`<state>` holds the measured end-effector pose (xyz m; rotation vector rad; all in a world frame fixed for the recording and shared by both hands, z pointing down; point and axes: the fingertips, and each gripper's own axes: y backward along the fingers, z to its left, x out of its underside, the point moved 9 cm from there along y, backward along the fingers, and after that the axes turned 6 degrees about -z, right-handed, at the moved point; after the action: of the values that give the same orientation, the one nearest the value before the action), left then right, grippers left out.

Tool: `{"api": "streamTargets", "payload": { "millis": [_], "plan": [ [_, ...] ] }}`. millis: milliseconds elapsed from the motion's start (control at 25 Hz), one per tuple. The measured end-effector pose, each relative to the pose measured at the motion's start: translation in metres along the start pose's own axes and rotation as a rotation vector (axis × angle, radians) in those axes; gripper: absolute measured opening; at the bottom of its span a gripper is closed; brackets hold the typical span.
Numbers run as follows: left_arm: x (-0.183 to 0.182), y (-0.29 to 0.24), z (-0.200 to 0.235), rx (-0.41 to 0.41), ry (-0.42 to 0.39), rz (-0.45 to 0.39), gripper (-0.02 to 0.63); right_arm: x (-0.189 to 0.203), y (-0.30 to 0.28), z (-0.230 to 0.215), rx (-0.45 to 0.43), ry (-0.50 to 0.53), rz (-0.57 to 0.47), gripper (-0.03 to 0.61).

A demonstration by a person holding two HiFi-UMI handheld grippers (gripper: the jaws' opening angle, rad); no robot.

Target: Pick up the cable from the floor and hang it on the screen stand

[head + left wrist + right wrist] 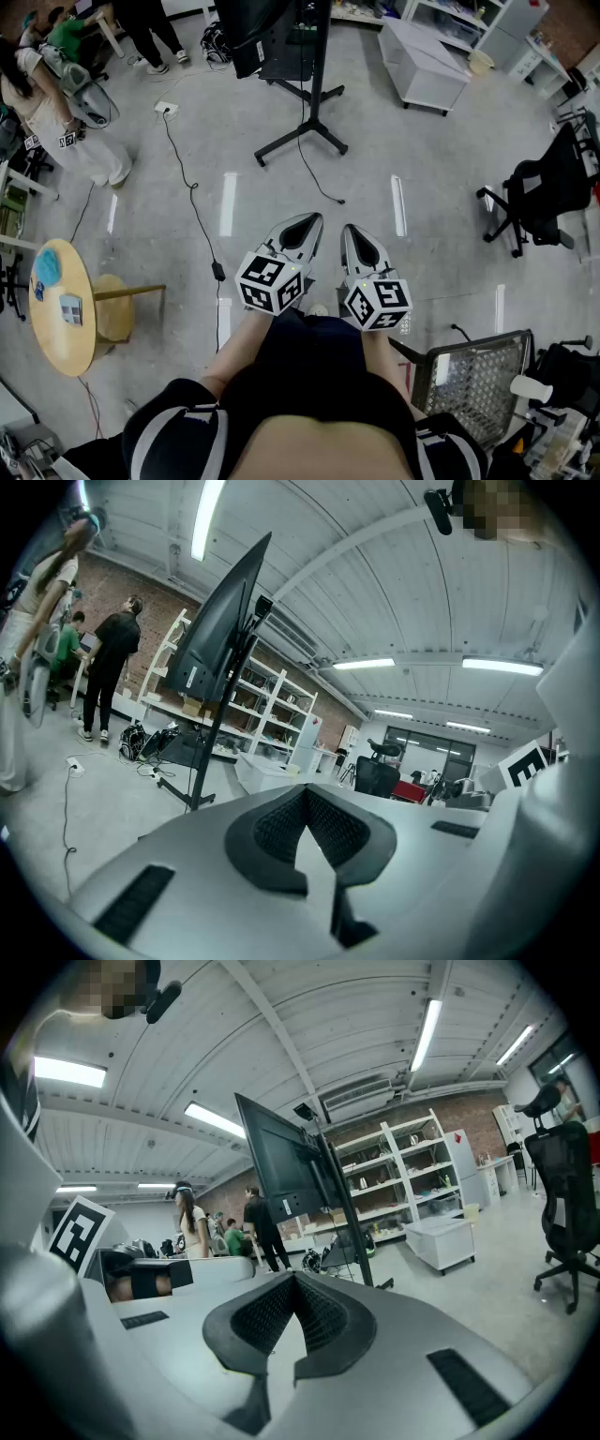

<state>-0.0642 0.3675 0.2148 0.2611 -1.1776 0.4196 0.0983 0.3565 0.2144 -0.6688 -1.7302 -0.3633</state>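
Observation:
A thin black cable [194, 211] lies on the grey floor, running from a white power strip [166, 108] down to a small black block [217, 270]. It also shows in the left gripper view as a thin cable [66, 832]. The screen stand [307, 122] carries a black screen [251, 28] at the top centre; another cable trails from it onto the floor [322, 190]. My left gripper [302, 225] and right gripper [356, 236] are held side by side at waist height, well short of the cable. Both are shut and hold nothing. The screen [220, 621] [277, 1162] stands ahead of both.
A round wooden table [58, 305] and stool [117, 305] stand at the left, with people [56, 122] beyond. A white cabinet [422, 61] is behind the stand. A black office chair [544, 192] and a mesh chair [473, 375] are at the right.

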Motion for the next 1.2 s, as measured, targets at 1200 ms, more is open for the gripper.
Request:
{"api": "streamTargets", "payload": {
  "millis": [1200],
  "plan": [
    [0.003, 0.024, 0.035, 0.056, 0.000, 0.037, 0.003, 0.013, -0.012, 0.030, 0.053, 0.005, -0.038, 0.020]
  ]
}}
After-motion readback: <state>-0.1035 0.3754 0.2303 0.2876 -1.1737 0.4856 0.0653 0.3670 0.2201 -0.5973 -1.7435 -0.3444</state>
